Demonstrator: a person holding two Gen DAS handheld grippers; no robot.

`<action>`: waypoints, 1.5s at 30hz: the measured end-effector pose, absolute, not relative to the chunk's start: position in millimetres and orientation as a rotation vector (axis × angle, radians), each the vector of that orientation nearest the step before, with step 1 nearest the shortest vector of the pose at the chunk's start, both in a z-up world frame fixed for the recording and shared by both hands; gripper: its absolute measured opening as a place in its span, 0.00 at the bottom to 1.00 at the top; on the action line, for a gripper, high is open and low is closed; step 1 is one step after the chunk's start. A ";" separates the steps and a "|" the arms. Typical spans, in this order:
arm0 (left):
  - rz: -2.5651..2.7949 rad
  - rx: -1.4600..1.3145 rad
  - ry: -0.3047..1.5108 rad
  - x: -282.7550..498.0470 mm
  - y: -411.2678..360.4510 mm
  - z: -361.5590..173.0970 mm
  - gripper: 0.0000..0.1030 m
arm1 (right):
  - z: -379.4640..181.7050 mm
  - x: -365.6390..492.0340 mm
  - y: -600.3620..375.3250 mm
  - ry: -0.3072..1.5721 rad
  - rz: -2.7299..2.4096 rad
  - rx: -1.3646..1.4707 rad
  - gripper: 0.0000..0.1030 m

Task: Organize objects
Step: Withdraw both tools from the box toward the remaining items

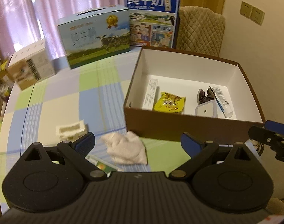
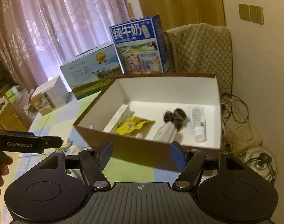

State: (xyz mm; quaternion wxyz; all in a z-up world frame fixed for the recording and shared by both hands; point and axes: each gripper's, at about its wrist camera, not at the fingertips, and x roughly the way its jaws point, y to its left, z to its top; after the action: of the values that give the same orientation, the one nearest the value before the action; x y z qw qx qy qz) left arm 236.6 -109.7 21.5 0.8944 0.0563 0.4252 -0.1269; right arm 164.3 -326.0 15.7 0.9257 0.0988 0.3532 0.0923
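A brown open box (image 1: 179, 127) (image 2: 134, 149) with a white inside stands on the checked tablecloth. In it lie a long white carton (image 1: 150, 94) (image 2: 116, 118), a yellow snack packet (image 1: 169, 102) (image 2: 131, 125), a white lidded container (image 1: 205, 110) (image 2: 165, 132), a dark wrapped item (image 1: 205, 94) (image 2: 176, 118) and a white tube (image 1: 223, 100) (image 2: 197, 123). My left gripper (image 1: 137, 142) is open just above a crumpled white cloth (image 1: 126, 147) in front of the box. My right gripper (image 2: 141, 154) is open and empty, hovering before the box's near wall.
Two milk cartons (image 1: 97, 37) (image 1: 152, 18) and a small white box (image 1: 30, 65) stand at the table's far side. A small packet (image 1: 71, 130) and a flat green-and-white pack (image 1: 102, 165) lie near the cloth. A quilted chair (image 2: 199, 56) and cables (image 2: 240, 123) sit right.
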 end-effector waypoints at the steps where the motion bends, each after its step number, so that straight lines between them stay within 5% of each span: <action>1: -0.257 0.106 0.886 233.1 -105.3 22.0 0.95 | 16.5 161.6 -323.5 0.726 0.195 0.203 0.64; 22: -0.110 -0.007 0.944 160.9 -23.0 11.7 0.95 | 14.9 122.9 -258.7 0.781 0.329 0.164 0.64; 45: 0.012 -0.075 1.052 136.7 33.2 -35.6 0.94 | -50.5 119.0 -200.8 0.923 0.463 0.108 0.64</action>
State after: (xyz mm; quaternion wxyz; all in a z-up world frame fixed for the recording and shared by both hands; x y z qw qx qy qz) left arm 136.7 33.2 -35.6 0.8640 -0.0359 0.5022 0.0058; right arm 119.0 -200.8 -50.5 0.8682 0.0514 0.4412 0.2212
